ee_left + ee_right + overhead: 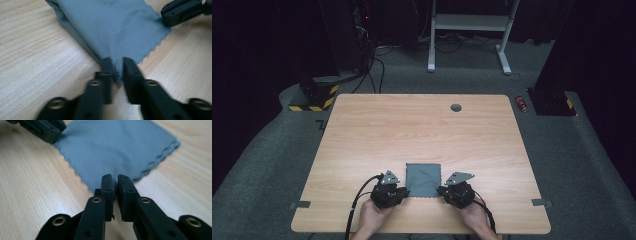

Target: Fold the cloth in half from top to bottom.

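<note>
My left gripper (116,60) has its jaws set narrow, with the near left corner of the grey cloth (112,27) running into the slim gap between them. From the left gripper view I cannot tell whether the pads truly press on the fabric. My right gripper (115,177) is drawn in tighter, its jaws almost meeting, and the cloth's near right corner sits pinched between the tips.

In the high view both tools sit low at the near side of the table (362,130), the left gripper (406,191) at the cloth's left near corner and the right gripper (441,190) at its right near corner, with my hands coming in just behind them. The table's near edge lies close behind my wrists, so I have little room to draw back. Ahead of the cloth the wood lies bare all the way to a small round grommet (456,107) near the far edge, and there is wide bare wood to either side.

The cloth (424,179) lies flat as a small grey rectangle at the near middle of the table. It has a fine woven grid, a zigzag-cut edge along the near side, and doubled layers at its right-hand edge in the right gripper view.
</note>
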The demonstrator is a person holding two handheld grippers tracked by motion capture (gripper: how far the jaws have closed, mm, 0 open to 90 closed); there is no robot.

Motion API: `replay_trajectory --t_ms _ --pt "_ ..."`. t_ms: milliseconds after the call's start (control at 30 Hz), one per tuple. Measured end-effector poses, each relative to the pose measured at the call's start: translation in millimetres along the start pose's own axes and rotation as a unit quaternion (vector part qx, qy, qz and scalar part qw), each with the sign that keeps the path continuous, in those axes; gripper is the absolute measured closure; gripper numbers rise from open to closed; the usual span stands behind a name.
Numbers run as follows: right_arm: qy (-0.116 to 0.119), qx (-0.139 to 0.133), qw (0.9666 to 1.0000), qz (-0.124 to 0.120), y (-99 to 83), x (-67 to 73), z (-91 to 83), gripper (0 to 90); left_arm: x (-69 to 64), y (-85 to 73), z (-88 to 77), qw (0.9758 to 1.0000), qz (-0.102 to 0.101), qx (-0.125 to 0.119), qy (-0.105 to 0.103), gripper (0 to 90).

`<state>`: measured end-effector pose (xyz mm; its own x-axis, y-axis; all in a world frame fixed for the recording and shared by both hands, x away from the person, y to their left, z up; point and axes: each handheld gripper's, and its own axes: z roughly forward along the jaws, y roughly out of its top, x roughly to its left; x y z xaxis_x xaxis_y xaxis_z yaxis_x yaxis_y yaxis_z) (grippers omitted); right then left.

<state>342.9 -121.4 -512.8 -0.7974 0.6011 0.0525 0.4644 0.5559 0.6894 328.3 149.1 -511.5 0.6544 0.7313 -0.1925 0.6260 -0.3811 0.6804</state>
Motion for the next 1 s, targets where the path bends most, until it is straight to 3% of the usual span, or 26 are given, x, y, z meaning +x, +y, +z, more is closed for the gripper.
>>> replay_trajectory --t_ms 67,200,300,433,600,700,767,900,1000 --pt "-0.006 -0.011 0.9999 -0.001 5.6 -2.4 -1.8 81.1 3.8 8.8 -2.9 0.9998 0.004 -0.011 0.018 66.3" --pt "-0.021 -0.029 0.9992 0.015 24.2 -13.6 0.8 81.7 8.2 35.0 -2.3 0.9988 0.014 -0.035 0.032 64.2" --pt "-0.028 -0.033 0.9988 0.022 37.5 -23.5 8.9 82.9 9.6 54.9 8.1 0.9980 0.028 -0.039 0.041 64.4" --pt "-0.030 -0.032 0.9982 0.040 50.6 -34.2 23.4 83.7 13.3 68.2 25.7 0.9977 0.035 -0.031 0.050 65.2" --pt "-0.025 -0.010 0.9985 0.048 54.1 -41.9 45.2 83.8 25.0 67.8 42.9 0.9965 0.029 -0.006 0.078 65.3" --pt "-0.027 -0.009 0.9974 0.067 51.9 -50.8 50.0 84.1 36.8 61.8 46.9 0.9931 0.038 0.013 0.110 65.0" --pt "-0.039 -0.007 0.9970 0.066 52.0 -55.0 48.9 83.1 45.8 57.8 42.4 0.9936 0.019 0.006 0.111 62.1" --pt "-0.052 -0.003 0.9965 0.065 52.7 -59.1 43.9 79.5 47.9 56.5 34.2 0.9929 0.013 -0.001 0.118 60.4" --pt "-0.055 -0.010 0.9961 0.068 53.7 -60.0 40.3 74.6 46.7 56.4 29.9 0.9942 0.003 -0.007 0.107 59.2"
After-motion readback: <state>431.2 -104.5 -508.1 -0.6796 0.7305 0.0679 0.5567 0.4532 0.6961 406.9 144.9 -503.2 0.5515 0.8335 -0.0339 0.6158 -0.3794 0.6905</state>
